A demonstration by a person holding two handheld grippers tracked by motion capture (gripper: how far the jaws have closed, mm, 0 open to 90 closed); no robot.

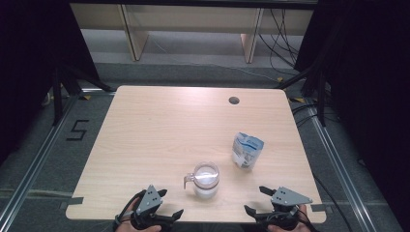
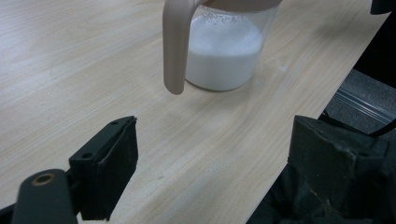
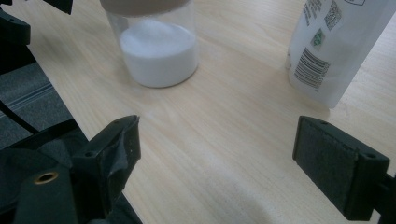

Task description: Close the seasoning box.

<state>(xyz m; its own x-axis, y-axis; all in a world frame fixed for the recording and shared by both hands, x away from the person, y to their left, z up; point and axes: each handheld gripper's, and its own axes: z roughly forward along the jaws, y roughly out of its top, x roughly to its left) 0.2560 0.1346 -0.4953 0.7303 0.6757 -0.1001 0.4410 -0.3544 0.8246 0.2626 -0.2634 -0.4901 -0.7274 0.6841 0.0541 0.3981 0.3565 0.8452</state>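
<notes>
A clear jug [image 1: 206, 180] with a beige handle and rim stands near the table's front edge, partly filled with white powder [image 2: 222, 52]. Its handle [image 2: 175, 46] points toward my left gripper. A white and blue pouch [image 1: 246, 150] stands upright behind and to the right of the jug, also seen at the top right of the right gripper view [image 3: 334, 46]. My left gripper [image 1: 170, 203] is open at the front edge, left of the jug. My right gripper [image 1: 257, 199] is open at the front edge, right of the jug. Nothing lies between either pair of jaws.
The light wooden table [image 1: 159, 130] has a round cable hole [image 1: 234, 100] at the back right. Dark floor and metal rails surround it, with cables on the floor at the right. A wooden bench frame [image 1: 193, 29] stands beyond the table.
</notes>
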